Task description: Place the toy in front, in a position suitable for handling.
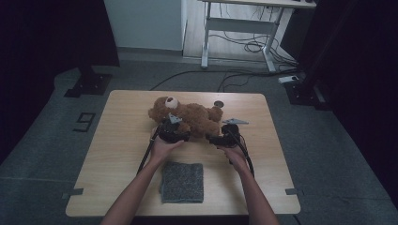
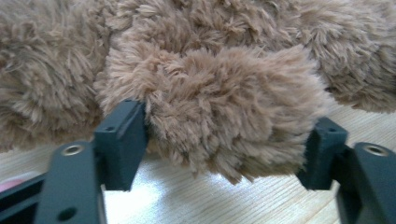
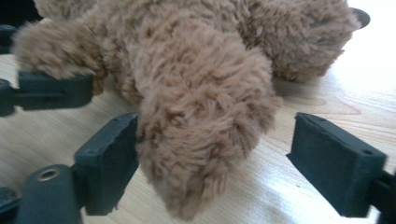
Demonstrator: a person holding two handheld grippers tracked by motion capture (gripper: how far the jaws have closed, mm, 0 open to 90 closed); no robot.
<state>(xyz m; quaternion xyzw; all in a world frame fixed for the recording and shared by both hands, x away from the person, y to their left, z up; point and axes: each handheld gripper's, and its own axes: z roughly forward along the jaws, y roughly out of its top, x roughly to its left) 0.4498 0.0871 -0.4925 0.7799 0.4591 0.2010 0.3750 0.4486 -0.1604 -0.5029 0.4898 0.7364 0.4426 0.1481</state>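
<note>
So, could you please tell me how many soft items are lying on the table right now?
2. The brown teddy bear lies on its side toward the table's far half, with both grippers at its limbs. The grey folded cloth lies flat near the front edge, between the person's forearms.

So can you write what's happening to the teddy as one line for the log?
left gripper: open around teddy bear limb | right gripper: open around another limb | bear: lying on table | grey cloth: untouched

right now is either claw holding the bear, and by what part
Nothing is gripped yet. The left claw and the right claw each straddle a limb of the teddy bear, jaws open.
</note>
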